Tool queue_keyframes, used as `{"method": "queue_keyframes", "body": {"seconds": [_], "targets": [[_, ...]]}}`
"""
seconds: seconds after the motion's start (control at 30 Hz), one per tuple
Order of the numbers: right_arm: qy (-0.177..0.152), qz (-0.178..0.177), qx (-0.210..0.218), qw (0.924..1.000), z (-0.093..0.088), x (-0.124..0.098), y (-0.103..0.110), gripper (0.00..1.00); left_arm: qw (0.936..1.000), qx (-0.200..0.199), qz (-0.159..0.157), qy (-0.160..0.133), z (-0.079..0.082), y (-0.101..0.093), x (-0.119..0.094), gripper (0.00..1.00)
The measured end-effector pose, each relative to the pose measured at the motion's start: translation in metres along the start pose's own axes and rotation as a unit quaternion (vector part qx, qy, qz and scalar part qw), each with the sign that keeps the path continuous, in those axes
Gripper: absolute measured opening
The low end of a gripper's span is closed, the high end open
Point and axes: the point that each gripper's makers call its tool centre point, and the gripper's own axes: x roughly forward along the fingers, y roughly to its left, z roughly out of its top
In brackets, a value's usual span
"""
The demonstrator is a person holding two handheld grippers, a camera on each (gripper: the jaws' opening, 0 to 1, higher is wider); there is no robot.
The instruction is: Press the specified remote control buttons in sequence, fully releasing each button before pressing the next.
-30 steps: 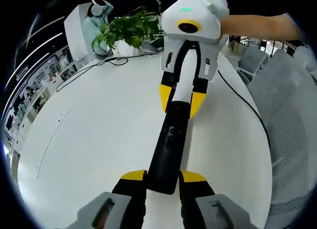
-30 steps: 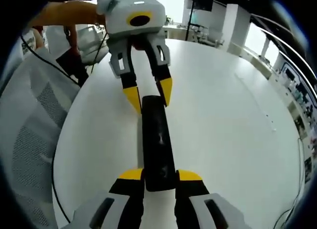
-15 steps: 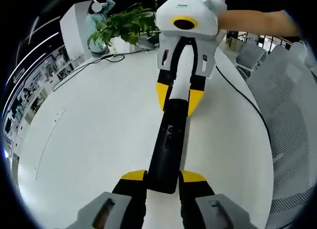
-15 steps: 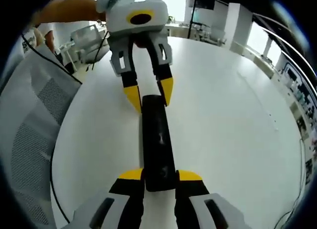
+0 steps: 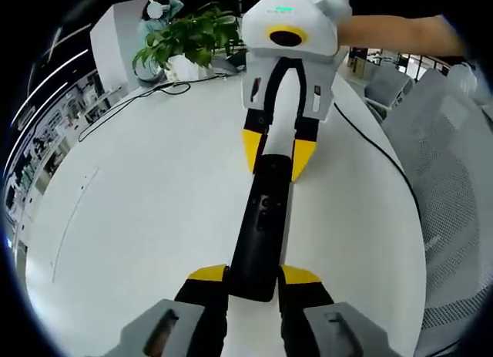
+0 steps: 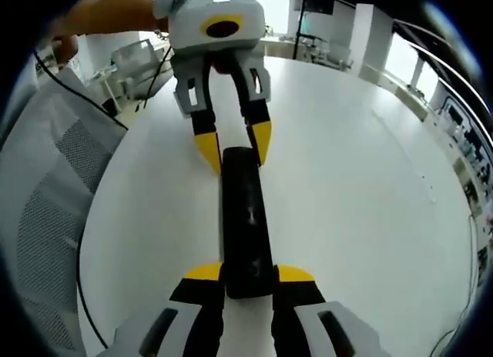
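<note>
Long black plastic remote control (image 5: 262,226) lies on round white table (image 5: 139,218), long axis spanning both grippers: left gripper (image 5: 254,278) fingers clamp near end, right gripper (image 6: 248,278) fingers clamp far end.

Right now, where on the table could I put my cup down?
The big bare white table between the remote and the plant is free. It's crowded along the remote, where the left tool and right tool grip its ends, and by the cable.
</note>
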Motion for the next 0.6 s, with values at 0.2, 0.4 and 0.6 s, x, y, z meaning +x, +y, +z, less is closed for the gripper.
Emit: {"method": "queue_keyframes", "body": {"seconds": [0.2,0.4,0.6], "targets": [[-0.001,0.003,-0.003,1.0,0.0003,0.0006,-0.003,0.21,1.0,0.005,0.002,0.005,-0.0018,0.0003,0.0007,0.24],[-0.001,0.005,-0.005,1.0,-0.0002,0.0011,-0.0062,0.21,1.0,0.008,0.001,0.003,-0.0008,0.0007,0.0004,0.24],[0.005,0.002,-0.015,0.9999,-0.0005,0.0018,-0.0063,0.21,0.9999,0.012,-0.002,0.003,-0.001,0.0011,-0.0001,0.23]]}}
